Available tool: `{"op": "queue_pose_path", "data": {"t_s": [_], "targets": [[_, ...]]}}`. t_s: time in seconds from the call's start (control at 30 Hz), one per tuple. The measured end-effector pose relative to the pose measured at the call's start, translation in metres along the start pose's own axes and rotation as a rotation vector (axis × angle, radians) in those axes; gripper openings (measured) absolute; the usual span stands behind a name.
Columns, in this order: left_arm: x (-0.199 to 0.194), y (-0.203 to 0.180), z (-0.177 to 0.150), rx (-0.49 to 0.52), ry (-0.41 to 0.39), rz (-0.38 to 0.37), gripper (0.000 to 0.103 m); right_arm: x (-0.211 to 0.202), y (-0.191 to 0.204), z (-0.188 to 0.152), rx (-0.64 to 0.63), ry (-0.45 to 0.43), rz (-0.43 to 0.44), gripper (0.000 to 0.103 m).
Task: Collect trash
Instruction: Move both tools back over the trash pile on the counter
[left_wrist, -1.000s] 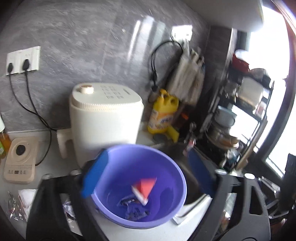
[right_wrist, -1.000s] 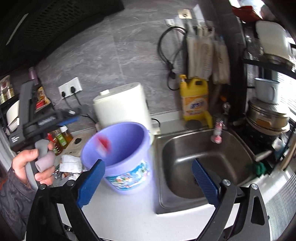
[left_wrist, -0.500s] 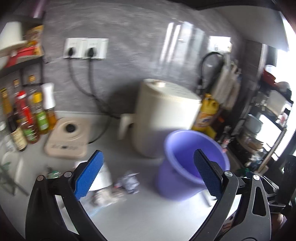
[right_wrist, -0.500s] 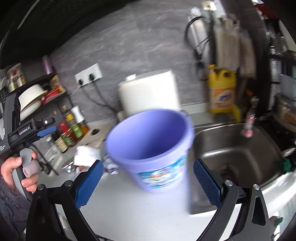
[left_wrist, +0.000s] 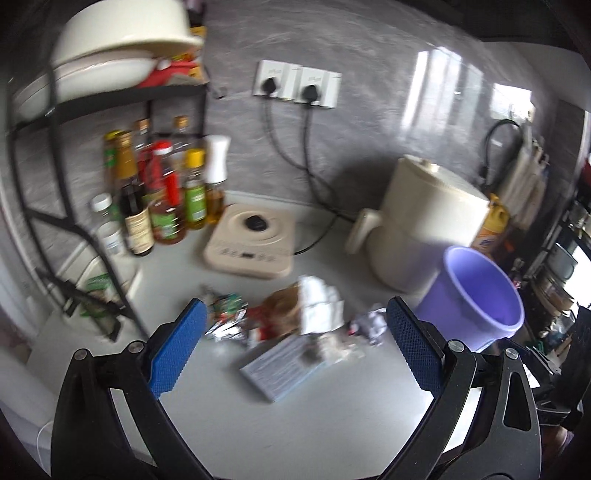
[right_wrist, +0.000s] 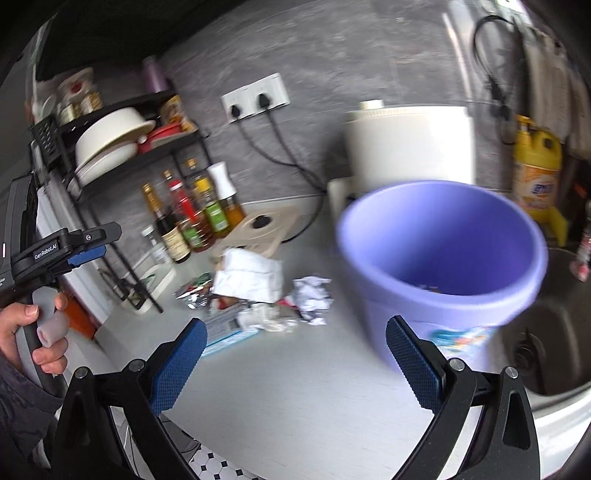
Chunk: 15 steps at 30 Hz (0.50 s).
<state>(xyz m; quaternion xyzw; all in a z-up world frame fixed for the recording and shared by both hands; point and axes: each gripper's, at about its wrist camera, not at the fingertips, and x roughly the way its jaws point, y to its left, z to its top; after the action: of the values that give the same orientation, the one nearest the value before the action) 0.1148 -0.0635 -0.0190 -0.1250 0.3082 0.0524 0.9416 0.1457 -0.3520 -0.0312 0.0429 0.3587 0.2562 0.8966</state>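
Standing at the far left, a black rack (left_wrist: 55, 110) carries cream bowls (left_wrist: 110, 48) above a row of sauce bottles (left_wrist: 162, 199) on the grey tabletop (left_wrist: 295, 424). Next comes a beige appliance base (left_wrist: 251, 243), and in front of it the trash pile (left_wrist: 291, 325): foil wrappers (left_wrist: 225, 317), a white paper bag (right_wrist: 251, 277), a flat striped packet (left_wrist: 280, 365) and a crumpled paper ball (right_wrist: 312, 295), all lying loose between the spread blue pads of the left tongs (left_wrist: 291, 354), which hold nothing. Further right stands a cream kettle-like appliance (left_wrist: 424, 225), then the purple bucket (right_wrist: 443, 266), upright just beside the trash with a few scraps inside. The right tongs (right_wrist: 295, 365) are likewise wide apart and empty, near the bucket. A yellow detergent jug (right_wrist: 535, 173) and the sink (right_wrist: 546, 332) sit at the far right.
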Motion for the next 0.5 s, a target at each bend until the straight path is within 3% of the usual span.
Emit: {"op": "queue_pose_path", "data": {"t_s": [0.13,0.33,0.5], "targets": [[0.000,0.028,-0.003,-0.026,-0.006,0.019,0.096,0.026,0.025,-0.001,-0.030,0.045,0.037,0.095],[0.021,0.059,-0.014,-0.102,0.013,-0.001,0.084,0.045,0.049,0.007,-0.101,0.065,0.029,0.095],[0.041,0.077,-0.021,-0.129,0.044,-0.014,0.075,0.065,0.054,0.020,-0.088,0.090,0.010,0.095]]}}
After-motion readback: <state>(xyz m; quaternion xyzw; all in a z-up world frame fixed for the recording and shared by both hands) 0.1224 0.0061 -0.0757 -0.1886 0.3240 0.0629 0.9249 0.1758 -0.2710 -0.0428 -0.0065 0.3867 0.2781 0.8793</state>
